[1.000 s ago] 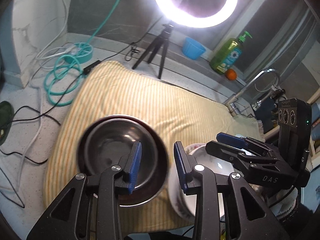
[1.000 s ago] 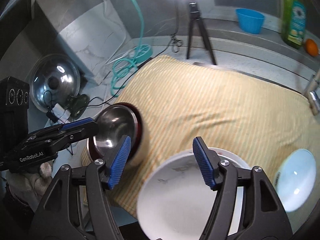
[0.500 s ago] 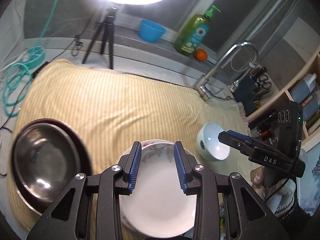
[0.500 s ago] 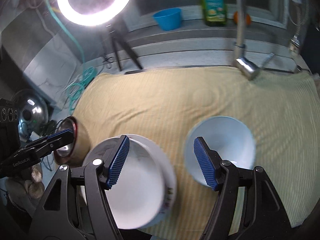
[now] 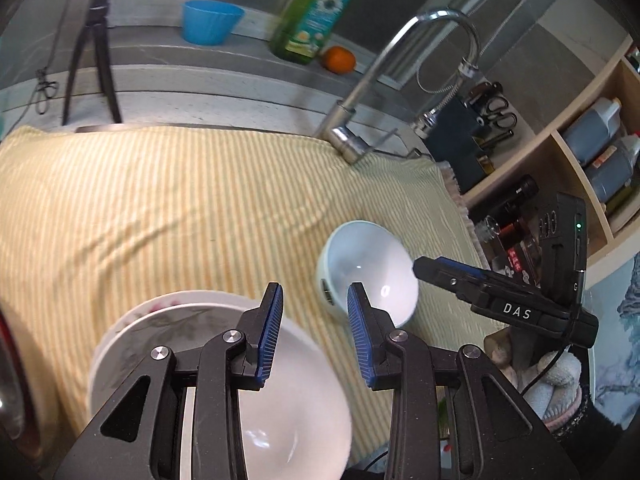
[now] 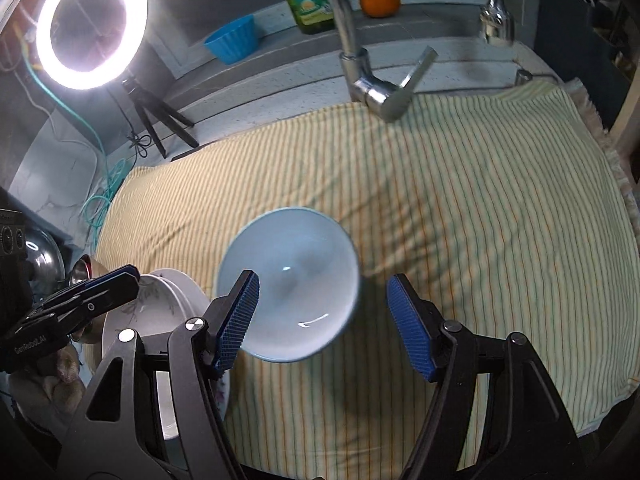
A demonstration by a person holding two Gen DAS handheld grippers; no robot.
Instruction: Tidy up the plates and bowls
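A pale blue bowl (image 6: 288,280) sits on the yellow striped cloth (image 6: 440,200); it also shows in the left wrist view (image 5: 368,268). My right gripper (image 6: 322,320) is open, its jaws standing on either side of the bowl's near rim. A white bowl stacked on a flowered plate (image 5: 224,376) sits at the cloth's front left. My left gripper (image 5: 314,328) is open and empty, between the white stack and the blue bowl. A steel bowl in a dark red one (image 5: 8,392) is just visible at the far left edge.
A chrome faucet (image 6: 360,64) stands at the cloth's back edge. A blue cup (image 5: 212,20), green soap bottle (image 5: 312,16) and orange (image 5: 340,58) sit on the ledge. A ring light on a tripod (image 6: 92,24) stands back left. Shelves with bottles (image 5: 600,140) are on the right.
Both grippers have swung right. The right gripper has come down around the blue bowl. The steel bowl has slid out of the left view; the left gripper now points between the two bowls.
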